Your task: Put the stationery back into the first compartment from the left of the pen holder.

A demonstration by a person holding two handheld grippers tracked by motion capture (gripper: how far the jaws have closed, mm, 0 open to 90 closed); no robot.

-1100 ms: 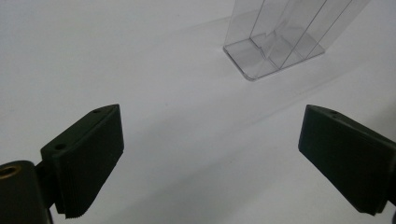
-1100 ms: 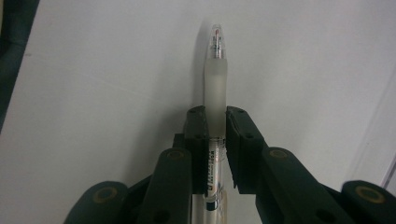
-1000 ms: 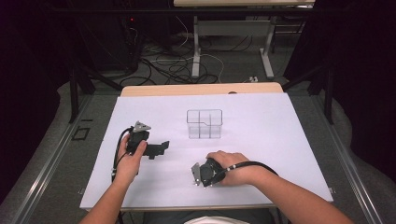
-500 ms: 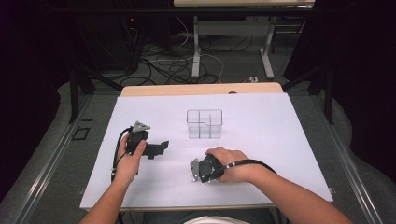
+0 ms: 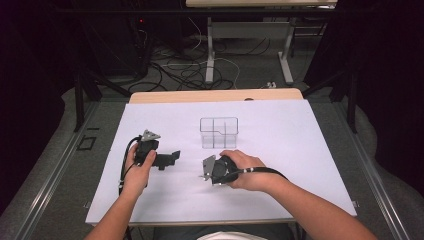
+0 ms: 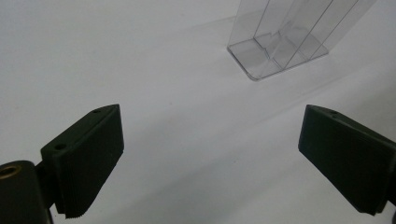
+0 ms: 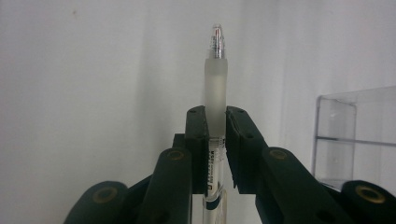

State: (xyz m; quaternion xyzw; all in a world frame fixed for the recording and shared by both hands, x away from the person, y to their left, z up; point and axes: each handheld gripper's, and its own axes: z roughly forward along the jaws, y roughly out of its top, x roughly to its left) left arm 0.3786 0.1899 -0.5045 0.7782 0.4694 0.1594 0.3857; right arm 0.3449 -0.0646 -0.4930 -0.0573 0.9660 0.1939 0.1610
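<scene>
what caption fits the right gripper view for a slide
Right gripper shut on a clear pen, with a clear plastic organizer beside it.

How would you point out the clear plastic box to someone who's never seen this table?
Start at the white sheet that covers the table. The clear box stands near its middle, just beyond the two hands. It is see-through, with inner walls splitting it into compartments, while the grippers nearby are black.
</scene>
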